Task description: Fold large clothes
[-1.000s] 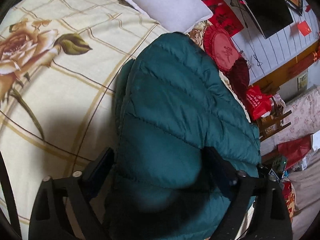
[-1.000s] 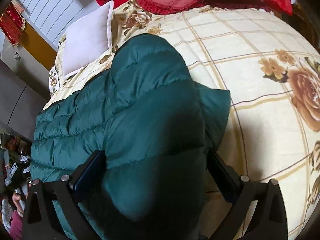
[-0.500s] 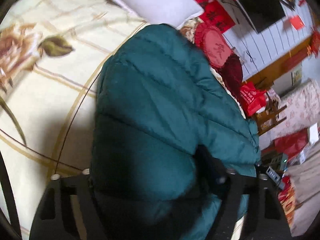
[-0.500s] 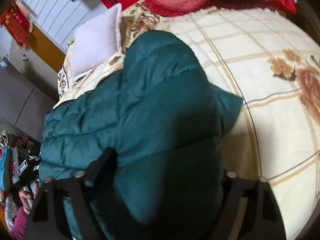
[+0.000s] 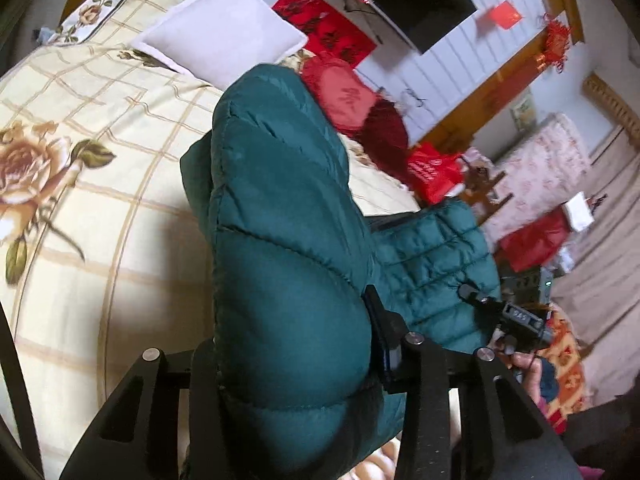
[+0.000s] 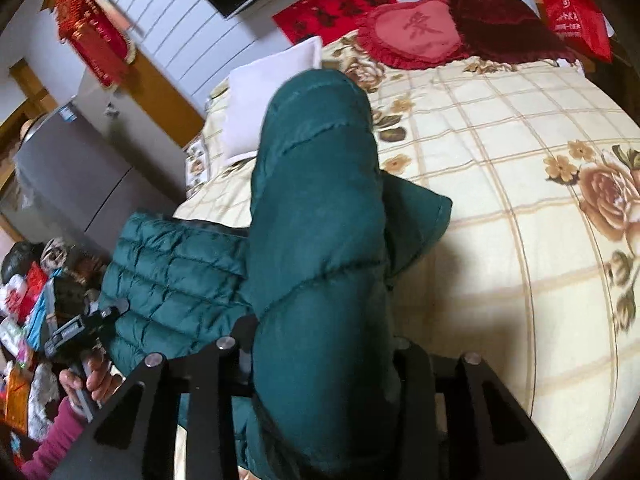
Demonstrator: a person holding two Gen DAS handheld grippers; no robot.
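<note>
With both the left tongs [image 5: 294,344] and right tongs [image 6: 320,348] clenched on the puffy green jacket [image 5: 280,220], the slick padding looked liable to slip out and undo the fold over the bed [image 5: 100,240].

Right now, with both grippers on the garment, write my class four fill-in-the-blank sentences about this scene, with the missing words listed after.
1. The quilted jacket is dark ____ in colour.
2. Both the left gripper and right gripper are shut on the ____.
3. The bedspread is printed with large ____.
4. The plain pillow is ____.

Missing words: green; jacket; roses; white
</note>
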